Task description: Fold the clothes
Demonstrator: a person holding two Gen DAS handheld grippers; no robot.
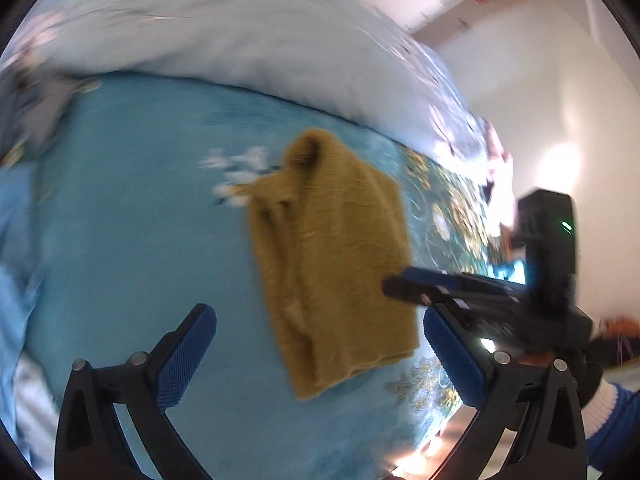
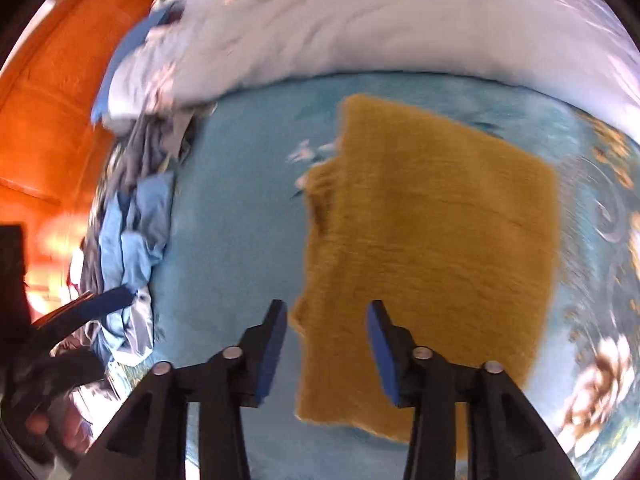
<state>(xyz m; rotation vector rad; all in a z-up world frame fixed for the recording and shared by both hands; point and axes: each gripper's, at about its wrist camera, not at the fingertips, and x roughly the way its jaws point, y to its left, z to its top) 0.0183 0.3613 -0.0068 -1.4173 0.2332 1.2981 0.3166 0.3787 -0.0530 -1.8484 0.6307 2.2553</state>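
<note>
A mustard-yellow knit garment (image 1: 332,256) lies folded into a rough rectangle on the turquoise bedspread (image 1: 132,208); it also shows in the right wrist view (image 2: 432,248). My left gripper (image 1: 320,344) is open and empty, hovering above the garment's near end. My right gripper (image 2: 328,332) is open and empty, above the garment's near left corner. The right gripper also shows in the left wrist view (image 1: 404,284), its fingertips by the garment's right edge. The left gripper's fingers (image 2: 108,300) appear at the left edge of the right wrist view.
A white-blue quilt (image 2: 360,28) is bunched along the far side of the bed. A pile of blue and grey clothes (image 2: 132,224) lies at the bed's left. An orange wooden wall (image 2: 48,112) stands at left; a white wall (image 1: 560,92) at right.
</note>
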